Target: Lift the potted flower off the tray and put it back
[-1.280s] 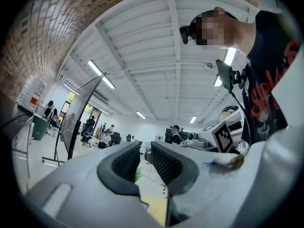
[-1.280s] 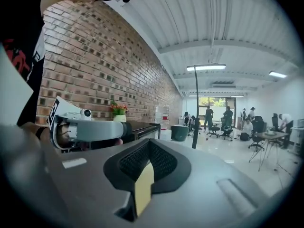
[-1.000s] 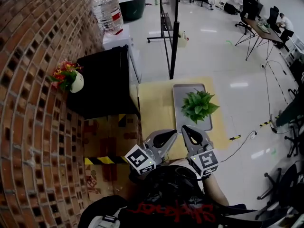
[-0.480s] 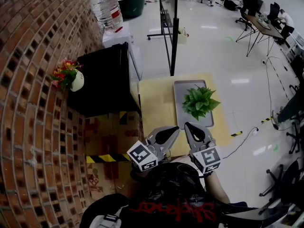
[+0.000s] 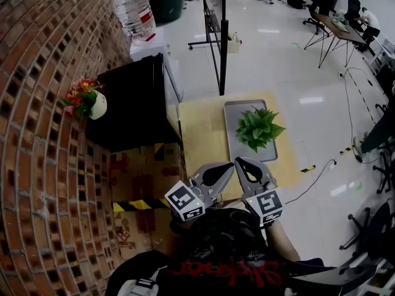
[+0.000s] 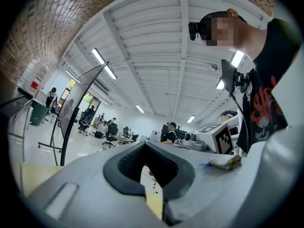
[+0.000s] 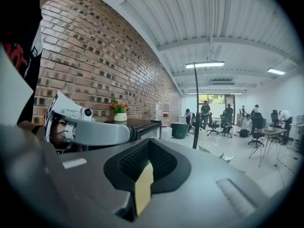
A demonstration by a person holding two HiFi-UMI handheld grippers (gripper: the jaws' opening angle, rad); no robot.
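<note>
On the tray (image 5: 237, 148), right of its middle, stands the potted flower (image 5: 259, 128). My left tool (image 5: 229, 166) and right tool (image 5: 239, 161) are both clenched, empty, nearer. I judge it light, leaves soft (pot hidden underneath): grip low, on the pot.

Brick wall (image 5: 43, 165) running along left side. Glossy white floor (image 5: 271, 60) reflecting ceiling lamps. Black cabinet (image 5: 133, 103) standing against wall, carrying white vase of red flowers (image 5: 89, 101); water bottle (image 5: 133, 14) sitting beyond it. Black pole (image 5: 222, 42) rising from floor. Desk (image 5: 338, 28) standing at far right. Strip lights (image 6: 105, 63) glowing on white beamed ceiling (image 6: 156, 42).
</note>
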